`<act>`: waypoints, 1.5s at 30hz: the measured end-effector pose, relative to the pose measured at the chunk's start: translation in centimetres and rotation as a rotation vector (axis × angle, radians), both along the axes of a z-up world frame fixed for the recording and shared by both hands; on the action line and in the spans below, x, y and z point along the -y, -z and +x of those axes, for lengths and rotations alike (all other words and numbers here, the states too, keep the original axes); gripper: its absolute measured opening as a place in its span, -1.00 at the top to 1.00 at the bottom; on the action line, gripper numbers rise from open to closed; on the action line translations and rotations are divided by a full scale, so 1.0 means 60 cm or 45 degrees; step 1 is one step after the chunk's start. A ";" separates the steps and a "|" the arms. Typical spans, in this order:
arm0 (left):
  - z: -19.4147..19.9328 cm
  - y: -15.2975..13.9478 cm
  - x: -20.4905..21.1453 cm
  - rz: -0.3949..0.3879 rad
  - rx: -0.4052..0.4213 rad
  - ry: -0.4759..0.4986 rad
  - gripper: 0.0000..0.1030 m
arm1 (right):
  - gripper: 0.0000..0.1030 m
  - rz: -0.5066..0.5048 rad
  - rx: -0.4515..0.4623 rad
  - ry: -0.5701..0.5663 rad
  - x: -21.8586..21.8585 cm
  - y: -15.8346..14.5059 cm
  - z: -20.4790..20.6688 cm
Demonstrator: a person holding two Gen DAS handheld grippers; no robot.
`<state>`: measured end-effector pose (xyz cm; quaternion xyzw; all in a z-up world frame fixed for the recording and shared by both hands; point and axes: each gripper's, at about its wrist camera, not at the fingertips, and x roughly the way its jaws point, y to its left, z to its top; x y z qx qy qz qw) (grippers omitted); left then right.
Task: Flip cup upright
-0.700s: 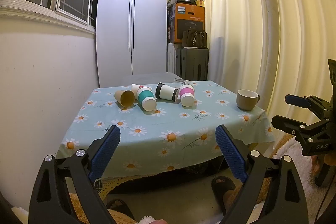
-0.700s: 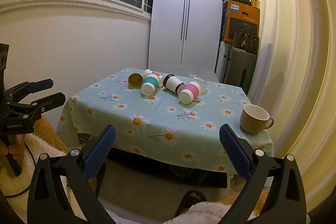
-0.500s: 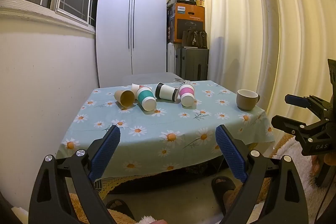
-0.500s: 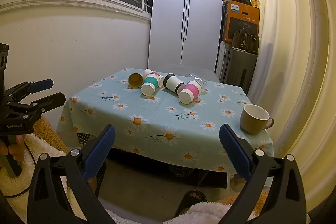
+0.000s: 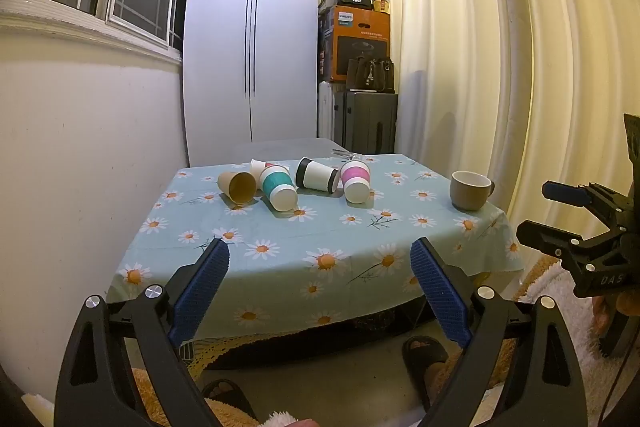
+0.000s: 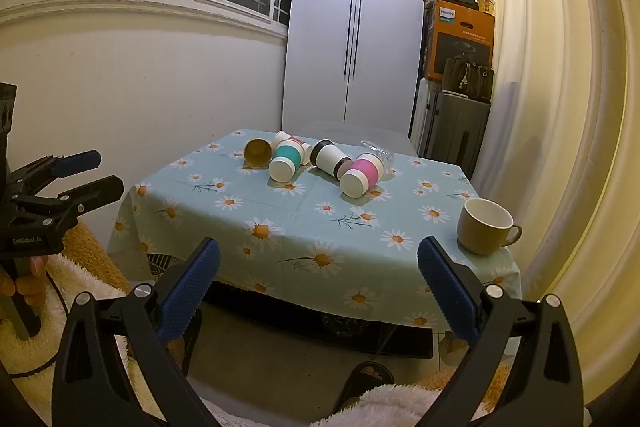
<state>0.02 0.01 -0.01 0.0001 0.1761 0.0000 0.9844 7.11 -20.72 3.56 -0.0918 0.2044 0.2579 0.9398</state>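
Five paper cups lay on their sides, clustered at the far end of the daisy-print worktop [image 5: 280, 259], awaiting righting: among them a teal-sleeved cup [image 5: 279, 187] and a pink-sleeved cup [image 6: 362, 174]. Both the left tongs [image 5: 320, 291] and right tongs [image 6: 320, 287] hung level, gaped wide and empty, well short of them.

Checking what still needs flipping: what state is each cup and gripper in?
brown paper cup: on its side
teal cup: on its side
black-banded cup: on its side
pink cup: on its side
mug: upright
left gripper: open, empty
right gripper: open, empty
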 end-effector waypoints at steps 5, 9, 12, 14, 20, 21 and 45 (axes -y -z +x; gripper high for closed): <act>0.000 0.000 0.000 0.000 0.000 -0.001 -0.75 | -0.90 -0.006 0.000 -0.002 0.000 0.000 -0.001; 0.000 0.000 0.000 0.000 0.001 0.000 -0.75 | -0.90 -0.005 0.000 -0.001 -0.002 -0.003 -0.002; -0.002 0.001 0.005 0.000 0.001 0.000 -0.75 | -0.90 -0.004 0.001 -0.001 -0.006 -0.005 0.003; -0.002 0.001 0.006 -0.001 0.002 -0.001 -0.75 | -0.90 -0.005 0.001 0.000 -0.001 0.001 0.001; -0.001 0.000 0.004 -0.003 0.001 0.001 -0.75 | -0.90 -0.002 -0.003 -0.001 -0.001 0.001 0.001; 0.000 0.001 0.006 -0.001 0.001 0.002 -0.75 | -0.90 -0.001 -0.006 0.001 0.001 0.002 0.001; 0.001 -0.001 0.007 -0.012 -0.011 0.007 -0.75 | -0.90 0.011 -0.057 0.016 0.005 0.005 0.006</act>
